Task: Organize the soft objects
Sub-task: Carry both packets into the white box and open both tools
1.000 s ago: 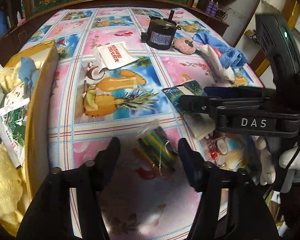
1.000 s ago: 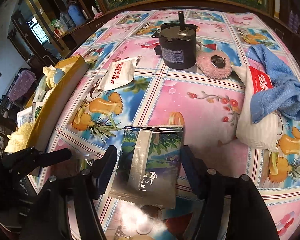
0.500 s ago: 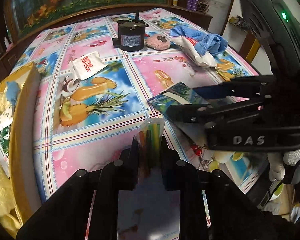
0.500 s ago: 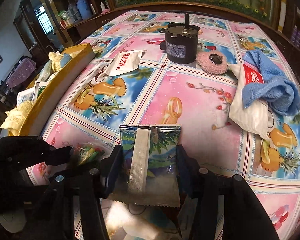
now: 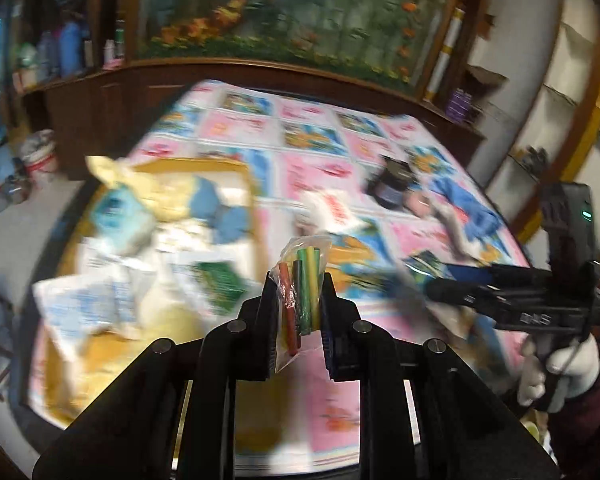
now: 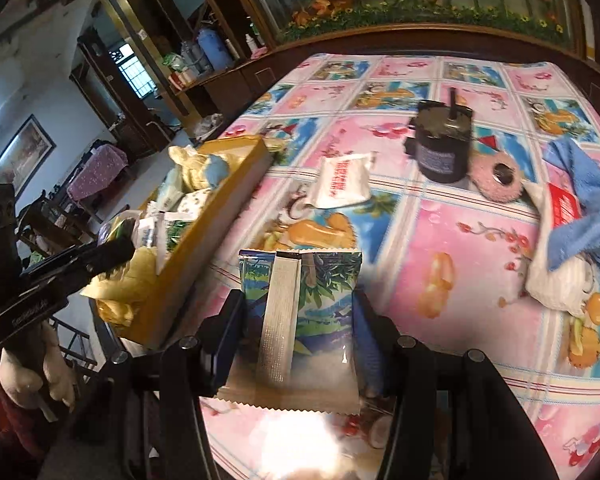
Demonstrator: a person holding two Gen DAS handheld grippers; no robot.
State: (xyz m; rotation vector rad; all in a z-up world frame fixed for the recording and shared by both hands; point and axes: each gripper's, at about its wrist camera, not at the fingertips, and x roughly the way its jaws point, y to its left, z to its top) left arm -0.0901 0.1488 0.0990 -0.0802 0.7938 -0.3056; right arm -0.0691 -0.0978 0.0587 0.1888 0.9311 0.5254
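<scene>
Pinching a clear bag of coloured tubes (image 5: pixel 300 300), the left gripper (image 5: pixel 298 312) has its jaws pressed tight on the plastic, with red, green and yellow sticks standing up between the pads, clear of the tablecloth. This view is smeared by motion. Beyond the bag, toward the left edge of the table (image 5: pixel 340 400), sits a yellow box (image 5: pixel 236 166) heaped with soft packets, pale yellow cloth and blue pieces.

The right gripper (image 6: pixel 298 332) is clamped on a flat snack packet (image 6: pixel 300 320) printed with green leaves and a silver seam down its middle; both pads press its side edges, and its jaws have just been closing onto it. The packet's toothed lower edge hangs toward the camera, above the near edge of the table. In the left wrist view that gripper shows at the right, held by a white-gloved hand (image 5: pixel 556 372).

Farther out on the fruit-patterned tablecloth (image 6: pixel 460 248), a white sachet with red print (image 6: pixel 344 180) lies near the middle, just beyond the far end of the yellow box. Toward the far side stands a black cylindrical motor (image 6: pixel 440 148), with a pink fluffy pad (image 6: pixel 496 176) touching its base on the right. By the right edge a blue towel (image 6: pixel 584 208) is draped over a white pouch with a red label (image 6: pixel 560 264).
</scene>
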